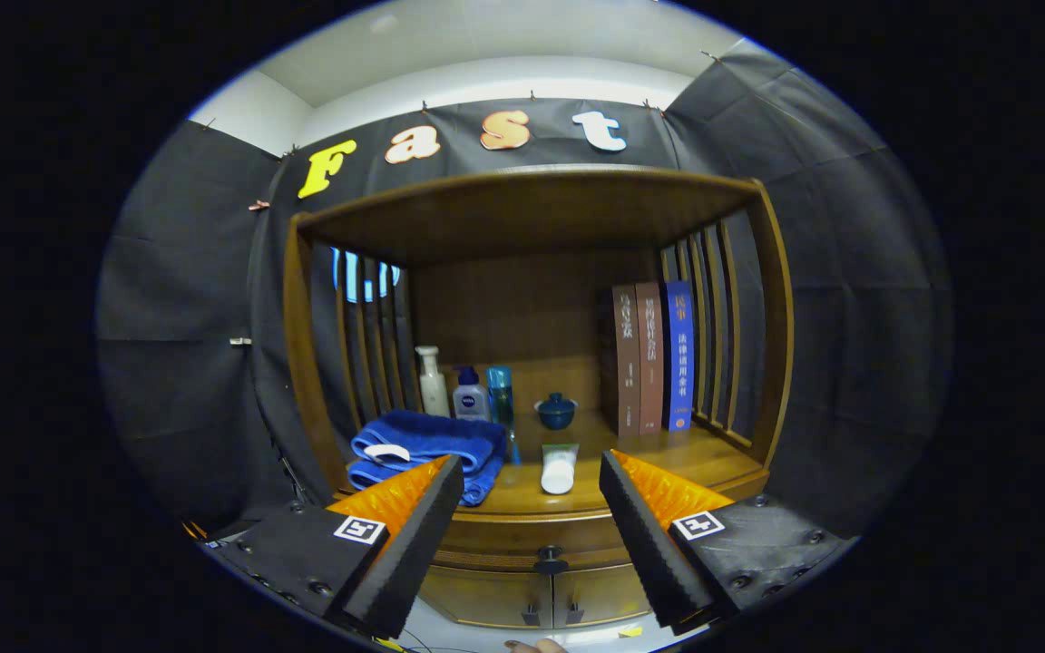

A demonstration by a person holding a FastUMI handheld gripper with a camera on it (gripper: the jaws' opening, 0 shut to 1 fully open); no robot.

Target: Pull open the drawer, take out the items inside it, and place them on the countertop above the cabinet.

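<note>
A wooden cabinet stands ahead of me. Its drawer (pixel 504 542) sits closed under the countertop (pixel 522 497), with a dark knob (pixel 550 555) low between my fingers. My gripper (pixel 532 476) is open and holds nothing. It hovers in front of the countertop's front edge, apart from the knob. On the countertop a white tube (pixel 559 469) lies just beyond the fingers, with a folded blue towel (pixel 423 449) to its left. What the drawer holds is hidden.
Several bottles (pixel 468 392) and a small blue lidded bowl (pixel 556 410) stand farther back. Three upright books (pixel 654 358) lean by the slatted right side. A shelf roof (pixel 522 209) covers the countertop. Two small doors (pixel 532 594) lie below the drawer.
</note>
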